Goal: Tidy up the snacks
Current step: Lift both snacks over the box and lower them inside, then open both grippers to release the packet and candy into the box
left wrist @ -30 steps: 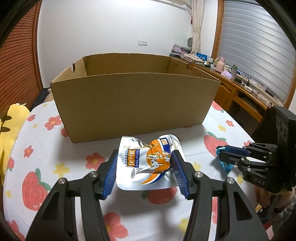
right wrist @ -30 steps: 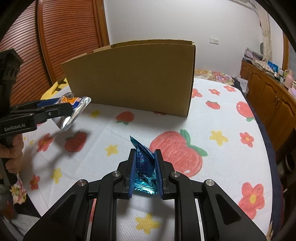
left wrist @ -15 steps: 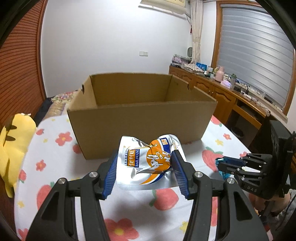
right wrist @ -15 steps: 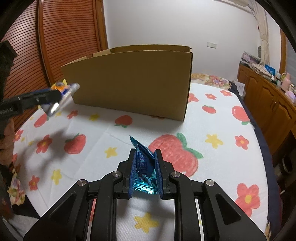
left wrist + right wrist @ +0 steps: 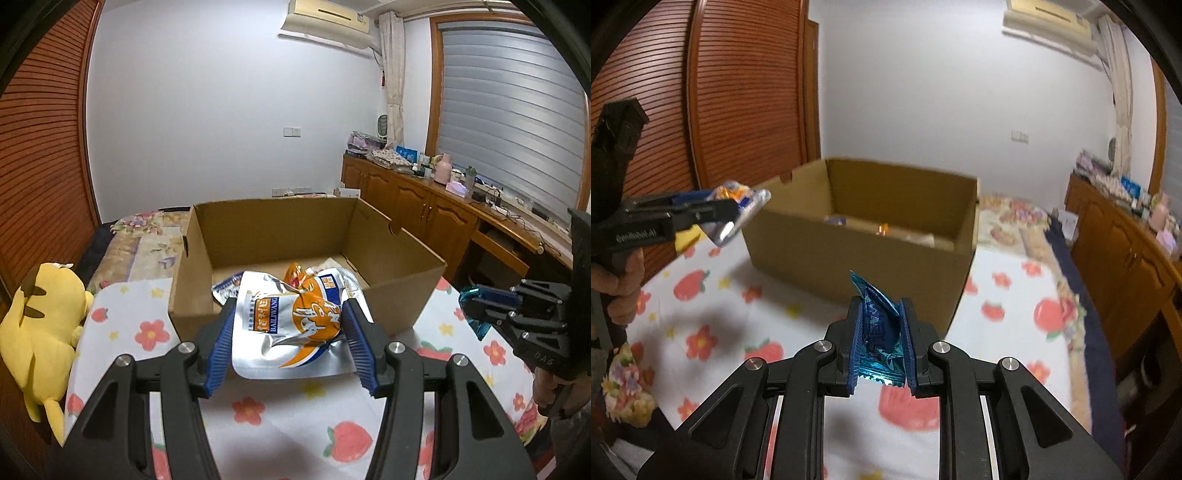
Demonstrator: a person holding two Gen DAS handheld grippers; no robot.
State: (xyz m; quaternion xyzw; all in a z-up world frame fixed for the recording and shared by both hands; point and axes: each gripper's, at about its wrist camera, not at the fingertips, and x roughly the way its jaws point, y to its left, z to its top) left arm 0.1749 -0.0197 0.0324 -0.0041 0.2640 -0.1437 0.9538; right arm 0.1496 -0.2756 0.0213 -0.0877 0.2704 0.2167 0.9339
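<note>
Left gripper is gripping silver-orange snack pouch in its fingers, above near wall of cardboard box; right gripper is clamping blue wrapper over counter, beside box

left gripper and right gripper: matte black linkage frames with triangular cut-outs, round silver screw heads at pivots, ribbed blue pads lining both fingers, white lettering on outer sides, bare-skinned hand on black handle.
</note>
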